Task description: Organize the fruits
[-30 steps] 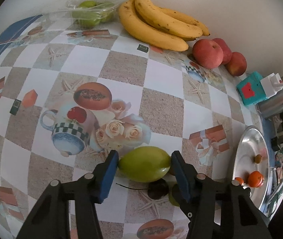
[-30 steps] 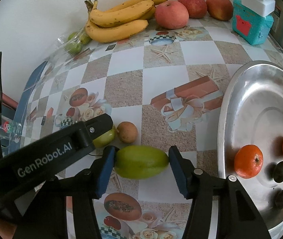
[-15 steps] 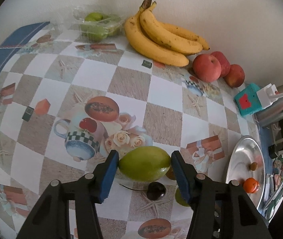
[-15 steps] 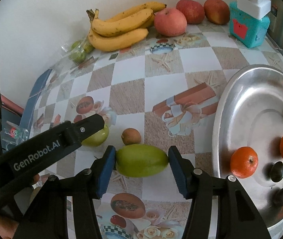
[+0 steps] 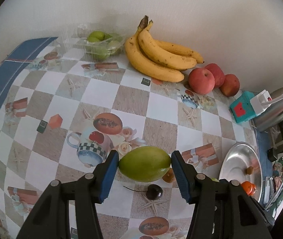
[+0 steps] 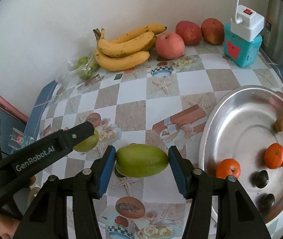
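Note:
My left gripper is shut on a green mango and holds it above the table. My right gripper is shut on a second green mango, also lifted. In the right wrist view the left gripper's arm crosses at the left, with its mango partly hidden behind a finger. A dark cherry and a small brown fruit lie on the cloth below the left gripper. A steel plate at the right holds three tangerines, dark fruits and a small brown fruit.
Against the back wall lie a banana bunch, three red apples and a clear bag of green fruit. A teal box with a white plug and a steel kettle stand at the back right.
Both grippers have risen and pulled back with their mangoes. The table looks farther away, and more of the wall and the plate shows.

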